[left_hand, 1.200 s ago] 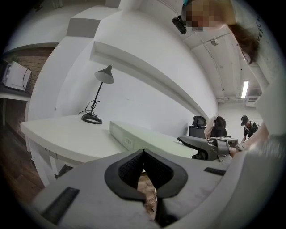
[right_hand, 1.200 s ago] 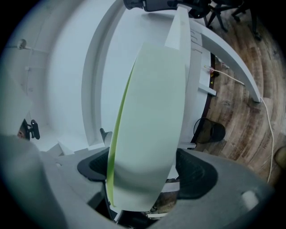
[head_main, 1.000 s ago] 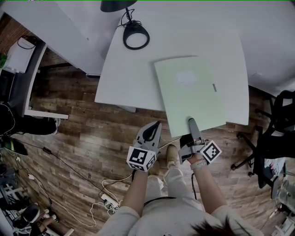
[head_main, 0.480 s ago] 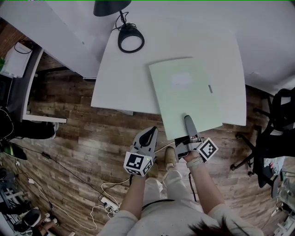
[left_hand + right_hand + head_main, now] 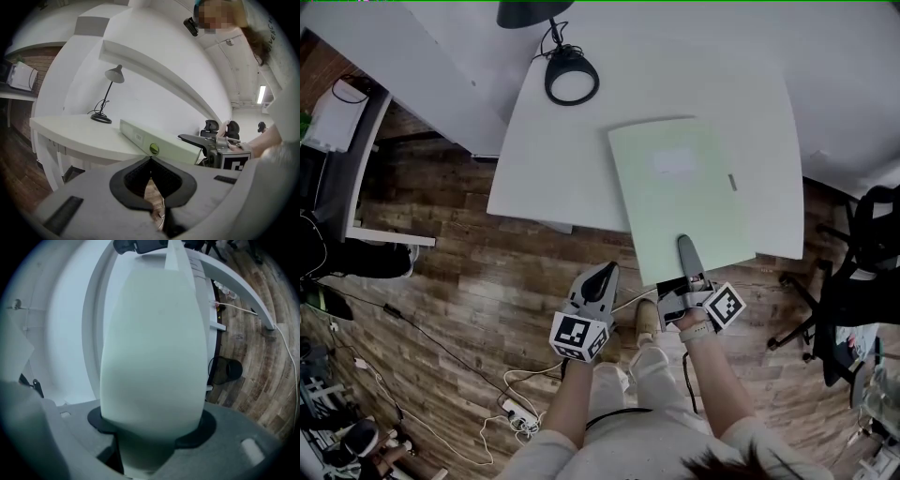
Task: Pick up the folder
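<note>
- Since a second ago: the right gripper (image 5: pixel 686 249) has just been closing its fingers (image 5: pixel 688 261). The folder (image 5: pixel 684 202) is between them and has not shifted on the counter (image 5: pixel 553 159). Both hands are about where they were.
- Right fingers now: partly drawn in, one above and one below the folder's near edge. In the right gripper view both pads meet the pale green cover (image 5: pixel 154 357). I read this as a grip taken, though not yet loaded.
- The left gripper (image 5: pixel 605 277) has its fingers brought together at the tips with nothing in them. It is held off the counter's near edge, above the floor (image 5: pixel 459 281).
- Folder position: flat on the right part of the counter, with its near edge overhanging toward the person. It is well apart from the lamp base (image 5: pixel 572 80).
- Handling, as a judgement: the left gripper view shows a thick spine with a finger hole (image 5: pixel 153 149), so this is a rigid board binder. It should be stiff, with a smooth cover that is probably slippery.
- If it is filled, it will lever down hard from an edge grip. The overhanging edge is the only place the fingers can get under it, and a second hold with the left gripper on the spine side would steady it.
- Surface: a white, smooth, rounded counter, otherwise bare apart from the lamp.
- Room: wood-plank floor with trailing cables (image 5: pixel 516 398), an office chair (image 5: pixel 862 281) at the right, and a second white desk (image 5: pixel 403 66) at the left.
</note>
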{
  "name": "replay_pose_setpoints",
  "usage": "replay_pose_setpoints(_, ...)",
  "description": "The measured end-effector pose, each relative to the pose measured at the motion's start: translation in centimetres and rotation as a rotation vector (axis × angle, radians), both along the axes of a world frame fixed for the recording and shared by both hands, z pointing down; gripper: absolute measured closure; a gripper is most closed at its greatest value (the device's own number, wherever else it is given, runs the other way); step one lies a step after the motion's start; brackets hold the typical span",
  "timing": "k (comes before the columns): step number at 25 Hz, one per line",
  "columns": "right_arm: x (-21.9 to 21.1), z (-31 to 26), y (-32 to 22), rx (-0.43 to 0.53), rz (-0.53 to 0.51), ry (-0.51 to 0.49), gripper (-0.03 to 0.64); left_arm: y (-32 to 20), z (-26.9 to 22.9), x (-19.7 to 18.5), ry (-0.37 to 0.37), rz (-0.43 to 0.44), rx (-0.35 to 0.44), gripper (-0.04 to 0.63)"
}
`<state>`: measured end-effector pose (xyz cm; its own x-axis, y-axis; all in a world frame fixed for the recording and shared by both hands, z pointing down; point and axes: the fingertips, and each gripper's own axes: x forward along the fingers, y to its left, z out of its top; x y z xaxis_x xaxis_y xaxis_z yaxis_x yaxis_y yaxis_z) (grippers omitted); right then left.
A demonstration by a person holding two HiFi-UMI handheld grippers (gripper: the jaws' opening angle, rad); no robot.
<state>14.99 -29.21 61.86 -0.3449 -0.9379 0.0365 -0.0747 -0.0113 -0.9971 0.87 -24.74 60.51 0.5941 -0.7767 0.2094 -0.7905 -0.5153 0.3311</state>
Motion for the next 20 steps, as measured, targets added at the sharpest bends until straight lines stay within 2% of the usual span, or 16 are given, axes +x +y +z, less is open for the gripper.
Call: replay_pose_setpoints(20, 0.6, -0.6, 1.6, -0.012, -0.008, 0.014, 0.352, 0.1, -1.8, -1.2, -0.002, 0.000, 0.036, 0.597)
